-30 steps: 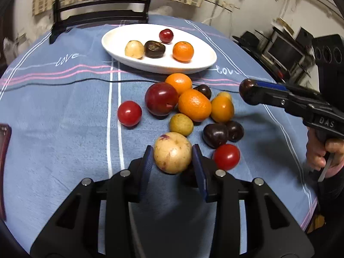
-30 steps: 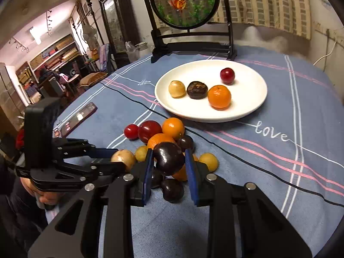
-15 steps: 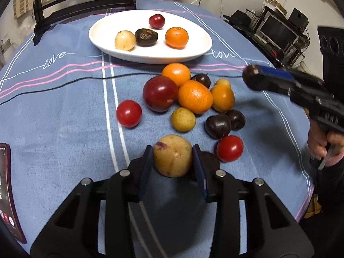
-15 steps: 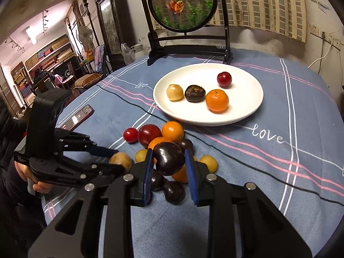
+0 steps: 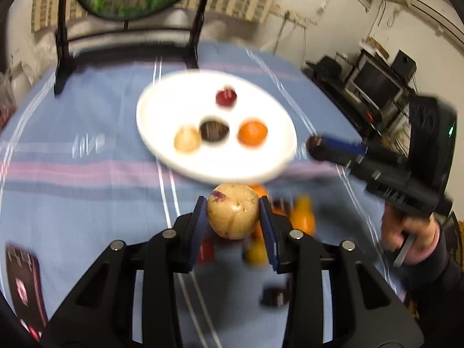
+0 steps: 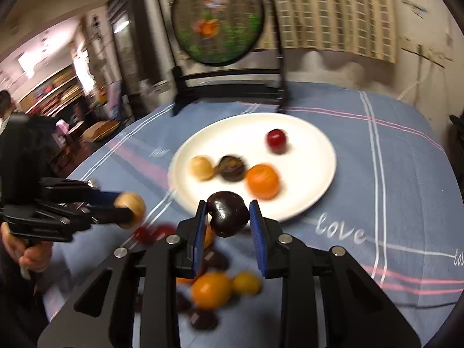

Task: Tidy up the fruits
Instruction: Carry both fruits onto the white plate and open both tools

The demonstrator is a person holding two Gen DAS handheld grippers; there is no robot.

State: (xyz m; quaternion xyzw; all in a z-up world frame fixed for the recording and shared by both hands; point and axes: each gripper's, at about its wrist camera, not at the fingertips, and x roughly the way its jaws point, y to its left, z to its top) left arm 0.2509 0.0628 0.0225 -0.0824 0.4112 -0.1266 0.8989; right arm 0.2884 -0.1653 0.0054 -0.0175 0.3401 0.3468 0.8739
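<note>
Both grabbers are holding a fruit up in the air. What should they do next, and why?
Probably carry them on over the white plate and lower them. The left hand-held gripper grips a tan fruit, the right hand-held gripper a dark plum, and the plate has bare space.

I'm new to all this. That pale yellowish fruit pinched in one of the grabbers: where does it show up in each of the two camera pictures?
Left wrist view: the pale yellow fruit sits low in the centre, clamped in the left gripper, just below the white plate.
Right wrist view: the same fruit is at the left edge, at the tip of that gripper.
Shared landmark: the white plate, holding four fruits in both views.
</note>
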